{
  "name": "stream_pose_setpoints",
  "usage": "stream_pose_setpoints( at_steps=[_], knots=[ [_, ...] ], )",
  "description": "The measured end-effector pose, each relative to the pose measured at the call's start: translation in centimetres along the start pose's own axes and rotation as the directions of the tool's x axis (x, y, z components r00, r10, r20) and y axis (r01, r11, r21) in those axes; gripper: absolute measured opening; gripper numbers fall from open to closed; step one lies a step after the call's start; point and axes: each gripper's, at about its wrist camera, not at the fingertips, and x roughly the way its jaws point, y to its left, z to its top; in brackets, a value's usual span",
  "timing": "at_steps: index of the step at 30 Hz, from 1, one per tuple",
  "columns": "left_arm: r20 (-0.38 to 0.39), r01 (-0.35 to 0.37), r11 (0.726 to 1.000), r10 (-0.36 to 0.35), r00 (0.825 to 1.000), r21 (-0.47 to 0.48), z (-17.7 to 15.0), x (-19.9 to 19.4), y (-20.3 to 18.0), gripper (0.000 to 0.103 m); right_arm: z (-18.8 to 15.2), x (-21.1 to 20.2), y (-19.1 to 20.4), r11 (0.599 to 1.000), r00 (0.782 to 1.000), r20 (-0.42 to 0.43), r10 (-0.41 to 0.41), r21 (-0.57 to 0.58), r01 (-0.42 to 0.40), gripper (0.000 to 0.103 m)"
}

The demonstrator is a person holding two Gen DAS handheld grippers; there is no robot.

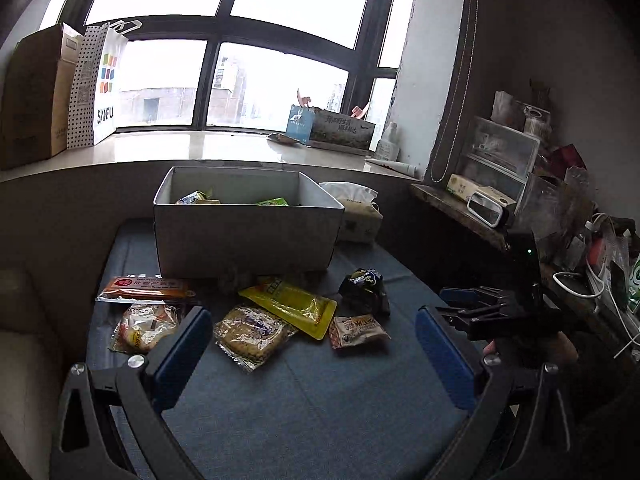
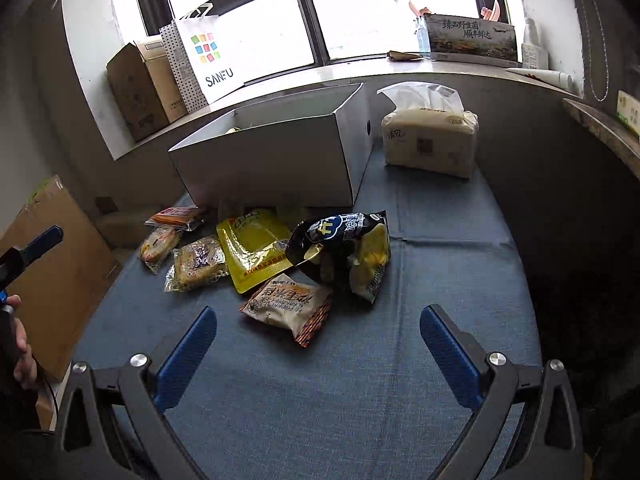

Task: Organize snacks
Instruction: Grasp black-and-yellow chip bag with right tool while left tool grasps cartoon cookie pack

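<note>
Currently both grippers hang over the blue cloth [image 2: 440,280], nothing held; left gripper [image 1: 314,344] has its fingers spread wide, right gripper [image 2: 318,346] likewise; looks like the reach-and-pick stage, with some packets already in the white box [image 1: 244,236] and six loose in front of it. Loose snacks: orange packet [image 1: 146,288], round pastry [image 1: 146,326], brown cake [image 1: 252,336], yellow pouch [image 1: 292,306], black bag [image 2: 340,240], tan packet [image 2: 288,308]. My read: tan packet is nearest the right gripper, lying flat just ahead of its fingers; next move calls for dropping low, straddling it and closing across the short side, then carrying it over the box wall. Left wrist view shows packets inside the box; right wrist view barely sees in, but shows the tissue pack [image 2: 430,140] beside the box in full and the black bag leaning over a yellow-printed packet.
</note>
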Motion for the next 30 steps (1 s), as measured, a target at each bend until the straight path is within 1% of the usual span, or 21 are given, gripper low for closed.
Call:
stream_pose_setpoints(
  at_steps=[2, 7, 9, 11, 13, 14, 16, 17, 18, 19, 22, 25, 26, 28, 30],
  knots=[
    [-0.010, 0.011, 1.000, -0.011, 1.000, -0.006, 0.1, 0.2, 0.0, 0.103, 1.1, 1.3, -0.3, 1.000, 1.000, -0.011, -0.005, 0.004, 0.005, 0.103],
    [-0.036, -0.009, 1.000, 0.008, 0.999, -0.013, -0.4, 0.7, 0.3, 0.103, 3.7, 5.3, -0.9, 1.000, 0.999, -0.049, 0.018, 0.027, -0.016, 0.103],
    [-0.045, -0.009, 1.000, 0.008, 0.999, -0.007, -0.6, 0.8, 0.4, 0.103, 4.3, 6.8, -1.0, 1.000, 0.998, -0.062, 0.007, 0.016, -0.006, 0.103],
    [-0.053, -0.017, 1.000, 0.017, 0.998, -0.005, -0.8, 0.8, 0.5, 0.103, 4.6, 8.5, -1.0, 1.000, 0.995, -0.101, -0.014, 0.013, 0.015, 0.103],
    [-0.063, -0.019, 1.000, 0.018, 0.998, -0.009, -1.0, 0.8, 0.6, 0.103, 4.7, 10.0, -1.1, 1.000, 0.991, -0.131, -0.009, 0.015, 0.011, 0.103],
    [-0.065, -0.024, 1.000, 0.024, 0.998, -0.009, -1.0, 0.8, 0.7, 0.103, 4.7, 10.6, -1.2, 1.000, 0.988, -0.150, -0.020, 0.012, 0.023, 0.103],
    [-0.073, -0.028, 1.000, 0.027, 0.997, -0.012, -1.1, 1.1, 0.9, 0.103, 4.5, 11.5, -1.5, 0.997, 0.983, -0.172, -0.069, 0.008, 0.072, 0.103],
    [-0.079, -0.029, 0.999, 0.028, 0.997, -0.016, -1.2, 1.2, 1.0, 0.103, 4.5, 11.7, -1.6, 0.998, 0.983, -0.174, -0.058, 0.014, 0.061, 0.102],
    [-0.084, -0.030, 0.999, 0.029, 0.996, -0.018, -1.2, 1.4, 1.1, 0.103, 4.4, 11.6, -1.8, 0.999, 0.986, -0.163, -0.040, 0.022, 0.044, 0.097],
    [-0.091, -0.031, 0.999, 0.029, 0.995, -0.018, -1.3, 1.6, 1.2, 0.103, 4.4, 11.4, -2.0, 0.999, 0.987, -0.154, -0.047, 0.019, 0.050, 0.076],
    [-0.121, -0.033, 0.999, 0.032, 0.992, -0.009, -1.6, 2.7, 1.3, 0.103, 4.3, 10.4, -2.1, 0.999, 0.988, -0.150, -0.044, 0.017, 0.047, 0.073],
    [-0.150, -0.017, 1.000, 0.018, 0.989, 0.010, -1.8, 4.0, 1.4, 0.103, 4.3, 8.1, -2.1, 1.000, 0.995, -0.101, -0.014, 0.012, 0.015, 0.073],
    [-0.170, -0.006, 1.000, 0.009, 0.985, 0.019, -1.8, 4.7, 1.5, 0.103, 4.3, 7.2, -2.1, 1.000, 0.996, -0.084, -0.013, 0.015, 0.014, 0.073],
    [-0.199, 0.005, 0.999, 0.004, 0.980, 0.048, -1.7, 6.3, 1.8, 0.103, 4.3, 5.3, -2.4, 0.999, 0.999, -0.050, 0.013, 0.042, -0.011, 0.073],
    [-0.253, 0.013, 0.997, 0.006, 0.968, 0.074, -1.6, 8.5, 2.4, 0.103, 4.0, 3.3, -2.3, 0.997, 0.999, -0.018, 0.037, 0.063, -0.036, 0.073]
  ],
)
